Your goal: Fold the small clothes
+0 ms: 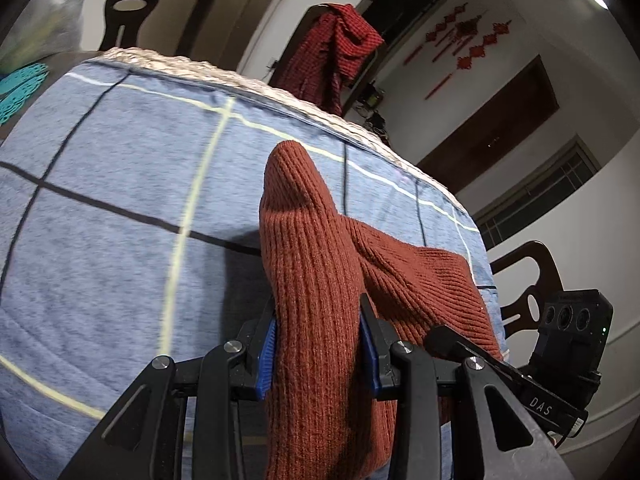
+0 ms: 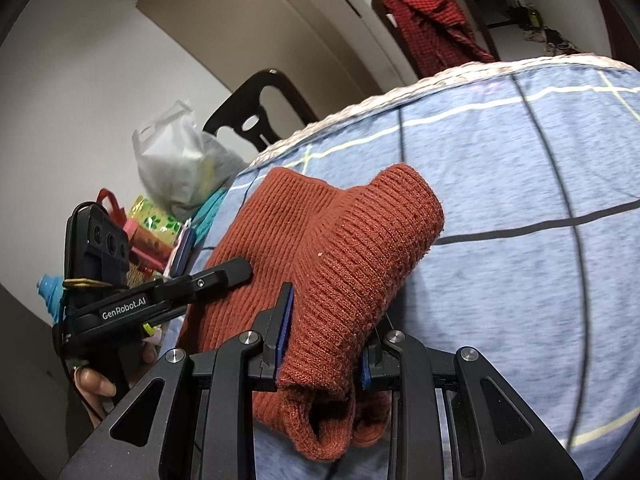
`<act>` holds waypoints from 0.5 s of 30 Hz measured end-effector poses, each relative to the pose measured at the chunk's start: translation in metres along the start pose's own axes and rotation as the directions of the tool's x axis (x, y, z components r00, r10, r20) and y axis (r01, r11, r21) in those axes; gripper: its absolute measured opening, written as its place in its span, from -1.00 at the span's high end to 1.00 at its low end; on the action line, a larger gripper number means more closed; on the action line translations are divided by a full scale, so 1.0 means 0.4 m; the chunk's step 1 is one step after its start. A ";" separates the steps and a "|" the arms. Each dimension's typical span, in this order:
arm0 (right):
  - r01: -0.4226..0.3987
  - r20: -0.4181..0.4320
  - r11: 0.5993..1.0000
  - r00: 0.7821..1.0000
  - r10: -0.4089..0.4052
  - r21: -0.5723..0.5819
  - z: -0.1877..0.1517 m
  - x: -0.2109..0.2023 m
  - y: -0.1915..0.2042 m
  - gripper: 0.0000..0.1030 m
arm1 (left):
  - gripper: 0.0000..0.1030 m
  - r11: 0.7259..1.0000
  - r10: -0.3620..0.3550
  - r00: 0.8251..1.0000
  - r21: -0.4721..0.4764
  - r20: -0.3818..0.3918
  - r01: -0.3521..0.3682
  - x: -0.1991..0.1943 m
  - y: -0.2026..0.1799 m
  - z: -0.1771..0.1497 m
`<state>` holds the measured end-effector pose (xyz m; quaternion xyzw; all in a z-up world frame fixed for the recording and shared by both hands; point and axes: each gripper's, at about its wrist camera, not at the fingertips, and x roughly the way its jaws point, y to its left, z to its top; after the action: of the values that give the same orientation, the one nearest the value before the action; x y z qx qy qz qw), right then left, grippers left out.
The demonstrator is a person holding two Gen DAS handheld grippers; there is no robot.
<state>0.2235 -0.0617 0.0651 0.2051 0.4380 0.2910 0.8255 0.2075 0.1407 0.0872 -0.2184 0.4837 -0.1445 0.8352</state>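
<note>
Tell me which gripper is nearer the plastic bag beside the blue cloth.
Left. The left gripper grips the sweater on the side toward the plastic bag. The right gripper grips the sweater's other end, farther away, with the left one between.

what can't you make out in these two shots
- Left wrist view: the knit's lower end, cut off by the bottom edge and hidden behind the left tool.
- Right wrist view: the knit under the right tool, hidden by its frame.
- Bag contents: cloudy plastic.

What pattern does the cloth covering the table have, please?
The blue table cloth shows a wide grid of dark and pale lines, clearest in the left wrist view.
</note>
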 end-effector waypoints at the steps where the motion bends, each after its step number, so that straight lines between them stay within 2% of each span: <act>1: -0.004 -0.004 1.000 1.000 0.004 -0.001 -0.005 0.004 0.002 0.48 | 0.27 1.000 0.004 1.000 -0.005 0.003 -0.004 -0.003 0.009 -0.001; 10: 0.008 -0.032 1.000 0.999 -0.008 -0.018 -0.044 0.066 0.016 0.48 | 0.27 0.998 0.030 0.999 -0.046 -0.020 -0.031 0.022 0.095 -0.027; 15: 0.020 -0.020 1.000 1.000 -0.020 0.002 -0.060 0.063 -0.008 0.48 | 0.25 0.998 0.054 0.998 -0.029 -0.019 -0.054 0.027 0.104 -0.045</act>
<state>0.2154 -0.0454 0.0352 0.1988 0.4486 0.2841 0.8237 0.1984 0.1676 0.0504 -0.2161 0.4989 -0.1166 0.8311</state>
